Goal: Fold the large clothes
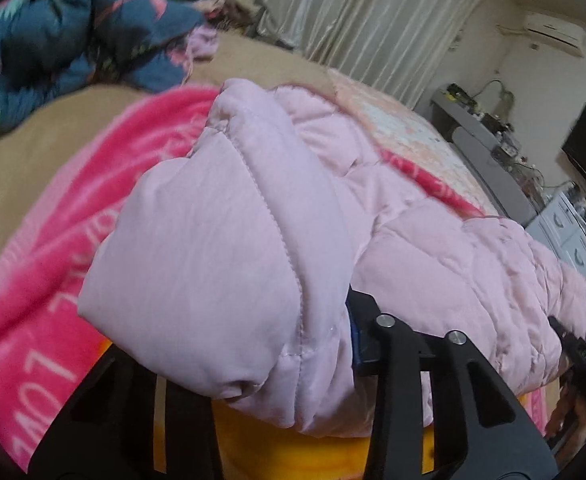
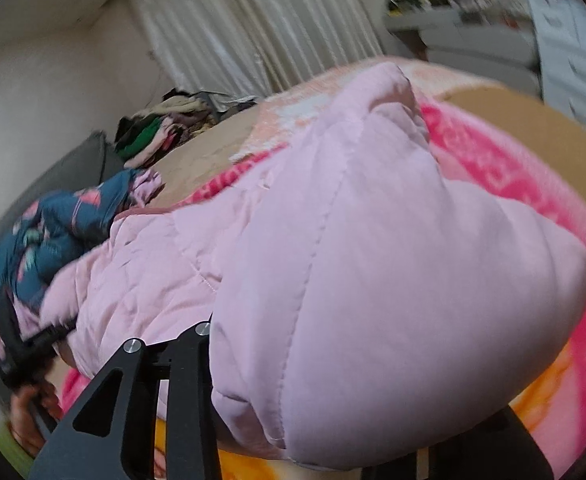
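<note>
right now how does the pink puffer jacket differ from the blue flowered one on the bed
The pink jacket is plain pale pink; the blue flowered jacket is dark teal with a pink and green print. The pink jacket is gripped at its near end by the left gripper and the right gripper; the blue flowered jacket lies crumpled and unheld farther back. The pink jacket lies over the bright pink blanket, while the blue flowered jacket lies beyond it. Both look padded.

Pale pleated curtains [image 1: 365, 12] behind bed [image 1: 33, 148]; wall air conditioner [image 1: 553, 34]; cluttered grey desk [image 1: 473, 128].
</note>
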`<action>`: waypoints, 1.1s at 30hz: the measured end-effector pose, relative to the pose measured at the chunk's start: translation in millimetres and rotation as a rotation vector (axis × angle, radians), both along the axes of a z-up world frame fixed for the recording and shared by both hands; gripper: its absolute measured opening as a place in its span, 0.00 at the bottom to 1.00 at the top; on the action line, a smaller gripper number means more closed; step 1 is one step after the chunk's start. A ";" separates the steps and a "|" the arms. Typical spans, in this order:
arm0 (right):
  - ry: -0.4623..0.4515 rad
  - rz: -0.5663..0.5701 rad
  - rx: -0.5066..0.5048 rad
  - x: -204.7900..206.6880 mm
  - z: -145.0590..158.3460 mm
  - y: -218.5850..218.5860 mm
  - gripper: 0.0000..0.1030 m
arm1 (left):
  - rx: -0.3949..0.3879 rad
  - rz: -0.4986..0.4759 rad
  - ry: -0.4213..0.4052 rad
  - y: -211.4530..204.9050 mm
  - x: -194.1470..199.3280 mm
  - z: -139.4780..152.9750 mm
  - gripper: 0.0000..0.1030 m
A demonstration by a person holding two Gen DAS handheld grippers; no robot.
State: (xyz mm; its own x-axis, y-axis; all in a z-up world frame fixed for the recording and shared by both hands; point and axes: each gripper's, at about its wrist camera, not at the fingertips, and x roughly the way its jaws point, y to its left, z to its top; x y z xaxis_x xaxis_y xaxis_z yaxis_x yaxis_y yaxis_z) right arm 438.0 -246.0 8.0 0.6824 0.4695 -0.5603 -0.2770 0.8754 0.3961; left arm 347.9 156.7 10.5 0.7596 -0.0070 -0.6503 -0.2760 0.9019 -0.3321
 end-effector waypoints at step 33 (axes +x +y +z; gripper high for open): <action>-0.097 0.078 -0.119 -210.3 8.8 -36.1 0.31 | 0.138 -0.085 -0.002 -50.4 -191.7 10.6 0.30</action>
State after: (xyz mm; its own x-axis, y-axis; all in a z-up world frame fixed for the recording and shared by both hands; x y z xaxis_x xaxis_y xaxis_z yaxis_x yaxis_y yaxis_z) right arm 227.8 -282.1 16.8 0.6999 0.4574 -0.5485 -0.3778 0.8889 0.2592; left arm 156.2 106.3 21.2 0.7611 0.0182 -0.6484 -0.1962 0.9592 -0.2034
